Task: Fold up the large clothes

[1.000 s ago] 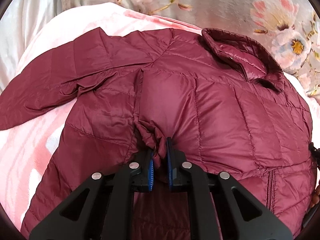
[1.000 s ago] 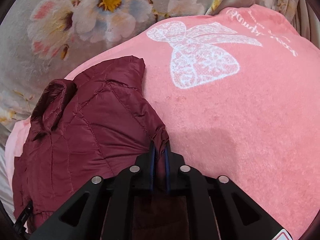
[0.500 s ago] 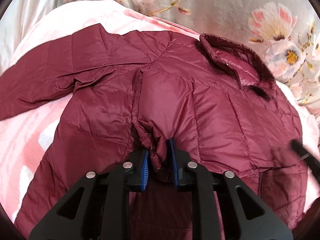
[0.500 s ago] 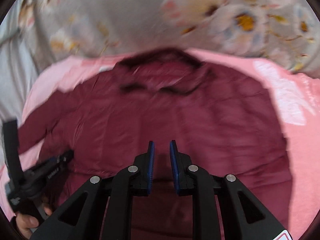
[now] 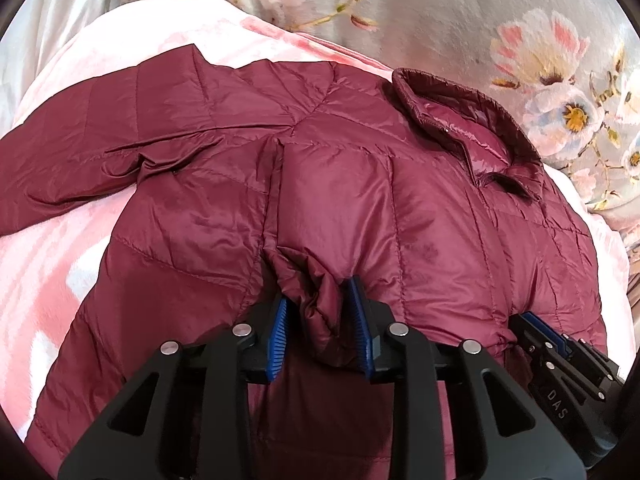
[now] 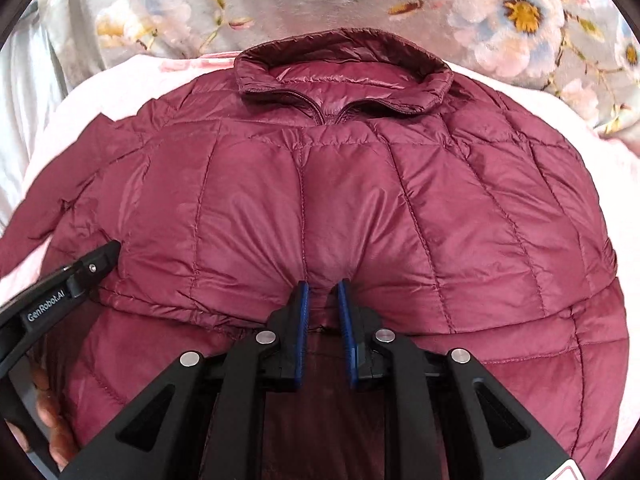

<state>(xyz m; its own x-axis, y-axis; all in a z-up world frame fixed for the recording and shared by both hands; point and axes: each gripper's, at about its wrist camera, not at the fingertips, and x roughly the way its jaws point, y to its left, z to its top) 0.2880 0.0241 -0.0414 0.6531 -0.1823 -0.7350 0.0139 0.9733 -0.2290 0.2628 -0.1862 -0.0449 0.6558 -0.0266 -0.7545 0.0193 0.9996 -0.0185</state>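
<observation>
A maroon quilted puffer jacket (image 5: pixel 440 216) lies front up on a pink blanket (image 5: pixel 52 264), collar toward the flowered bedding. One sleeve (image 5: pixel 100 140) stretches out to the left; the other is folded over the chest. My left gripper (image 5: pixel 318 308) is open, its jaws standing apart around the cuff of the folded sleeve (image 5: pixel 316 304). My right gripper (image 6: pixel 322 300) is open with its tips against the jacket (image 6: pixel 320 200) near the folded sleeve, holding nothing. It also shows at the lower right of the left wrist view (image 5: pixel 560 356).
Grey bedding with large flower prints (image 6: pixel 516 12) lies behind the jacket. The pink blanket (image 6: pixel 624 176) covers the surface around it. The left gripper's body (image 6: pixel 52 300) and a hand (image 6: pixel 52 432) show at the left of the right wrist view.
The right gripper let go of the sleeve it had laid over the chest and swung to the jacket's middle. The left gripper's jaws opened around the cuff.
</observation>
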